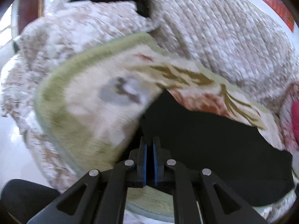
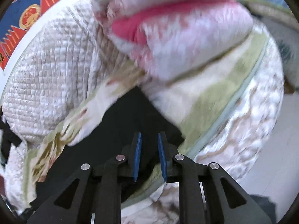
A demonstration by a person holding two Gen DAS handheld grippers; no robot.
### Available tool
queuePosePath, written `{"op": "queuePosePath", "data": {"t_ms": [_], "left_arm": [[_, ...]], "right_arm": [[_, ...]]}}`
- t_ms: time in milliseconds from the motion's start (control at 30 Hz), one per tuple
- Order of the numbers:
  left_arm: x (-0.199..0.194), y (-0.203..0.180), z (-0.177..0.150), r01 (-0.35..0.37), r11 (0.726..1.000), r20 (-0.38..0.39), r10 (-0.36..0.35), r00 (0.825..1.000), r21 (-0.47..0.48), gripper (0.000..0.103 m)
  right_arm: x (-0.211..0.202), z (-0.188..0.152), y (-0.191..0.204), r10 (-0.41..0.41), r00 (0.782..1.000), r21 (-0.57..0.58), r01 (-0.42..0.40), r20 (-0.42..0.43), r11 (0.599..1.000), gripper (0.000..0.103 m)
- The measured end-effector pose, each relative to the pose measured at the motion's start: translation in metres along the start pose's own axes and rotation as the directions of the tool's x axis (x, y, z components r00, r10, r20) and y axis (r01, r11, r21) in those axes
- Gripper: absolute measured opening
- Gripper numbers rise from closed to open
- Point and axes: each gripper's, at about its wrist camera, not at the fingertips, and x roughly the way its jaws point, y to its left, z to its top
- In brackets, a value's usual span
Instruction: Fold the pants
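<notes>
The black pants (image 1: 205, 140) lie flat on a floral blanket (image 1: 84, 102) with a green border, just ahead of my left gripper (image 1: 149, 140). Its blue pads stand a thin slit apart, and no cloth shows between them. In the right wrist view the black pants (image 2: 119, 121) spread out under and beyond my right gripper (image 2: 149, 135). That gripper is open, its pads clearly apart and holding nothing. The picture is blurred in both views, and the blanket folds hide the pants' outline.
A quilted beige bedcover (image 1: 224, 37) rises behind the pants. A fluffy pink and white blanket (image 2: 177, 37) is heaped at the back right. A red and blue poster (image 2: 28, 15) hangs beyond the bed. Pale floor (image 2: 271, 158) shows at the right.
</notes>
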Motion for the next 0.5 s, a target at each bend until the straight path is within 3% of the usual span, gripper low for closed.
{"op": "queuePosePath", "data": {"t_ms": [67,167,233,300,333,433,500], "left_arm": [[-0.006,0.002,0.005,-0.035,0.999,0.034,0.035,0.999,-0.013,0.009],[-0.010,-0.006,0.011,0.004,1.000,0.049,-0.004,0.999,0.005,0.009],[-0.009,-0.018,0.011,0.066,0.997,0.035,-0.067,0.997,0.029,0.009],[-0.005,-0.034,0.007,0.128,0.989,0.003,-0.128,0.992,0.068,0.009],[-0.003,-0.041,0.005,0.151,0.985,-0.019,-0.150,0.989,0.085,0.009],[0.006,-0.058,-0.003,0.197,0.972,-0.084,-0.188,0.979,0.130,0.009],[0.010,-0.068,-0.002,0.223,0.963,-0.102,-0.210,0.972,0.150,0.009]], "right_arm": [[0.001,0.003,0.012,0.024,1.000,-0.071,-0.023,0.014,0.997,0.026],[0.017,-0.004,0.028,0.094,0.994,-0.143,-0.102,-0.064,0.984,0.026],[0.036,-0.016,0.033,0.021,0.990,-0.187,-0.046,-0.136,0.981,0.026],[0.050,-0.024,0.022,-0.017,0.981,-0.142,-0.011,-0.193,0.990,0.019],[0.050,-0.024,0.016,-0.028,0.982,-0.112,0.007,-0.188,0.994,0.008],[0.036,-0.015,0.023,-0.034,0.995,-0.141,0.019,-0.099,0.990,0.006],[0.035,-0.006,0.035,0.000,0.997,-0.196,-0.015,-0.076,0.981,0.006]]}}
